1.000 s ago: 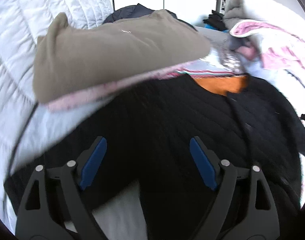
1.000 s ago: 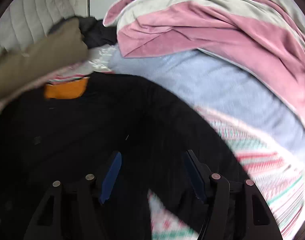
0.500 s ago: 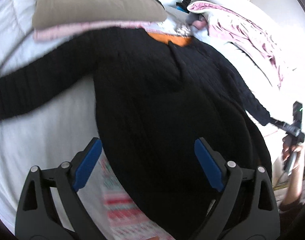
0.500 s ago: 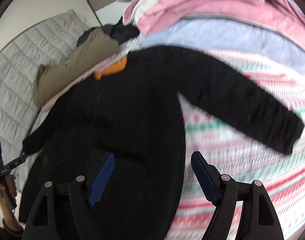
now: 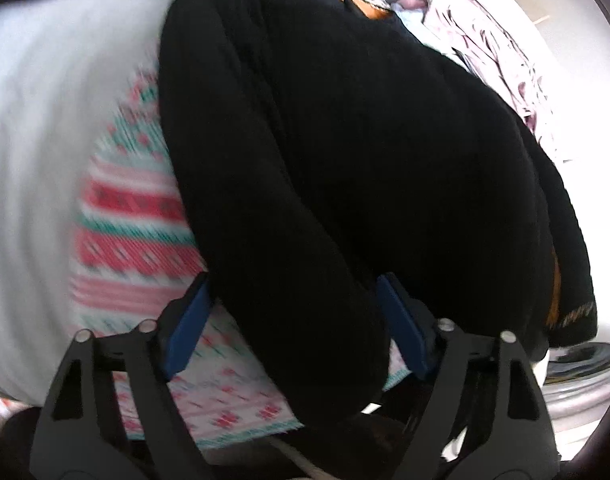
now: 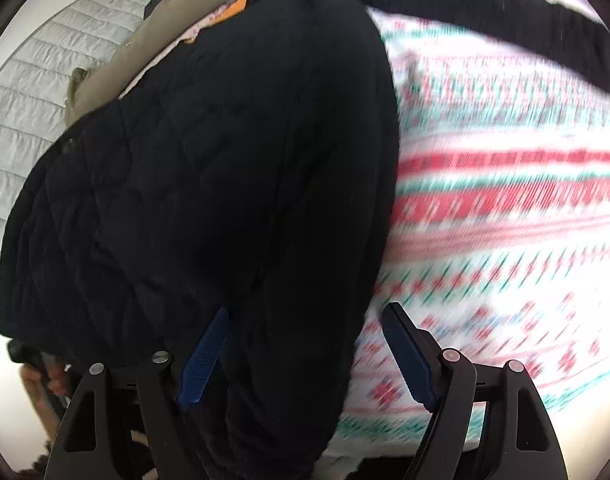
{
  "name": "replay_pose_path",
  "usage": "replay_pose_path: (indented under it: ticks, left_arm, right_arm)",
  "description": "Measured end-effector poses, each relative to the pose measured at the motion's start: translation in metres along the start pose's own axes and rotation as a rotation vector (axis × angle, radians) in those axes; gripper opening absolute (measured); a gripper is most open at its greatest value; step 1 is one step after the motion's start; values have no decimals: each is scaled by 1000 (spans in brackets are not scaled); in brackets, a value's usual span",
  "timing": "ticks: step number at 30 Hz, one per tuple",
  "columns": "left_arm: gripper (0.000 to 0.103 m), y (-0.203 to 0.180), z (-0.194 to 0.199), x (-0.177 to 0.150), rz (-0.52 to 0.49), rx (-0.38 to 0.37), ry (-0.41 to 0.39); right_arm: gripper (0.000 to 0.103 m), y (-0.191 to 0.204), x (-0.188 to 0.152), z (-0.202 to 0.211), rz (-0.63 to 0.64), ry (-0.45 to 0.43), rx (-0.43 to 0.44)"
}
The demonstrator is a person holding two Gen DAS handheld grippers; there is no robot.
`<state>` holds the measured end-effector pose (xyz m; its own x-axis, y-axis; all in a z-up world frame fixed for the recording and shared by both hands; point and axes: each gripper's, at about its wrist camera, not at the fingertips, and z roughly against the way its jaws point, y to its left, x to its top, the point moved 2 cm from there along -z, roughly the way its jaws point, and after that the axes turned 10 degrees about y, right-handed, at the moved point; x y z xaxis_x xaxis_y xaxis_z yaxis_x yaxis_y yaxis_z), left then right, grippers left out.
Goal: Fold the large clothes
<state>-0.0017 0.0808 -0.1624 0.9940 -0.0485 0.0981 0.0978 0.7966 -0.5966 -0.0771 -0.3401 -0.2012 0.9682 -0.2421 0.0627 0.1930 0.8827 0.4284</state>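
Lay spread on patterned blanket (image 6: pixel 505 208), black jacket (image 5: pixel 345 140), long axis running hem-near to collar-far; left gripper (image 5: pixel 293 320) closing astride hem; right gripper (image 6: pixel 305 348) open astride hem.

A home bedroom: patterned bedspread (image 6: pixel 505 200), quilted white headboard (image 6: pixel 45 92), heaped clothes (image 5: pixel 501 40).

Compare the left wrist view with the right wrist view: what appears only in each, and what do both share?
Left wrist only: crumpled pink bedding at upper right and the left hand-held gripper, closing around the garment's bottom edge.

Right wrist only: an olive-brown garment, a white quilted cover, one outstretched black sleeve and the open right hand-held gripper.

Both: the black quilted jacket with its orange lining, lying on the red-and-green patterned blanket.
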Motion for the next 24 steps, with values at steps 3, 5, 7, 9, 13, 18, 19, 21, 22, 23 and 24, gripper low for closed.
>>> replay_pose_path:
  ticks: [3, 5, 7, 9, 13, 18, 19, 21, 22, 23, 24]
  left_arm:
    - [72, -5, -9, -9, 7, -21, -10]
    - [64, -11, -10, -13, -3, -15, -35]
    - [48, -14, -13, -15, 3, -26, -23]
    - [21, -16, -16, -14, -1, -41, -10]
    - [11, -22, 14, -16, -13, -39, -71]
    - [10, -34, 117, -29, -85, 54, -269]
    - [10, -31, 135, -33, -88, 76, -300]
    - [10, -23, 149, -41, -91, 78, -287]
    - [10, -16, 146, -44, -76, 74, -243]
    - [11, -9, 135, -47, -71, 130, -201]
    - [13, -1, 118, -49, -90, 219, -146]
  right_arm:
    - [80, 4, -11, -2, -7, -53, -12]
    - [79, 10, -20, -4, 0, -64, 1]
    - [70, 19, -29, -8, 33, -67, -1]
    - [47, 25, -34, -8, 66, -79, -28]
    - [17, 16, -36, 16, 40, -103, 27]
    - [13, 2, -44, 98, 50, -261, -53]
    - [13, -2, -45, 109, 48, -277, -68]
    - [13, -11, -47, 123, 38, -278, -94]
    - [13, -14, -48, 121, 36, -259, -114]
    - [14, -17, -47, 115, 36, -229, -150]
    - [15, -21, -47, 106, 33, -196, -180]
